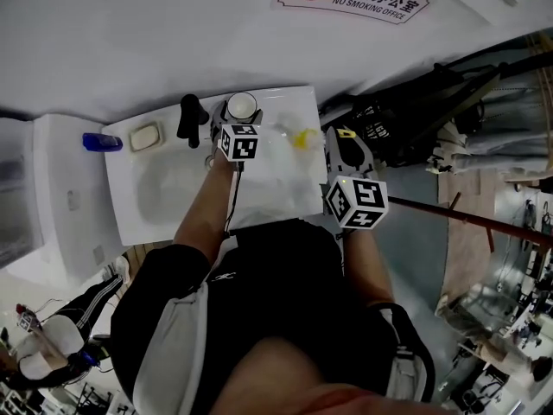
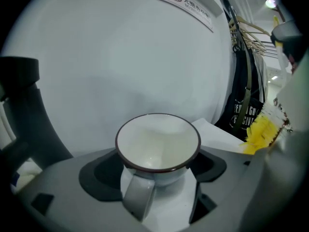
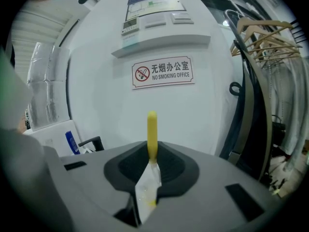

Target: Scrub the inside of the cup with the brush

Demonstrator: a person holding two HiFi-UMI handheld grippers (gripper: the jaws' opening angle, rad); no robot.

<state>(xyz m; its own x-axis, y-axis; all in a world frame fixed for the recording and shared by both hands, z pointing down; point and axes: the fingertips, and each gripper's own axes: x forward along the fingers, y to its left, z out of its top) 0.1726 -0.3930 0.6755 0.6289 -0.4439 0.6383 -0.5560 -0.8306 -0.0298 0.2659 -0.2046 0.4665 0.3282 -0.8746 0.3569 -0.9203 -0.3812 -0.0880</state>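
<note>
White cup point(image 2: 158, 146) with a dark red rim sits right between the two sides of my left claw point(image 2: 157, 172). The left claw is open wide. The cup fills most of the gap, and its handle points back at the camera. The cup stands up straight and I can see down into it. The inside looks white. I cannot tell if the dark pads touch the cup's sides.

From the head view, the cup is at the back edge of the white sink point(image 1: 294, 102), just beside the black tap point(image 1: 188, 119). My left claw reaches to it from the near side.

My right claw point(image 3: 150, 170) is closed tight on the brush point(image 3: 152, 129). A yellow stick pokes up from between its sides, and a clear part goes down into the gap. This claw is held off to the right of the sink, apart from the cup. In the left gripper view the yellow end of the brush shows to the right of the cup, not touching it.

A soap bar point(image 1: 145, 136) lies on the sink to the left of the tap.
</note>
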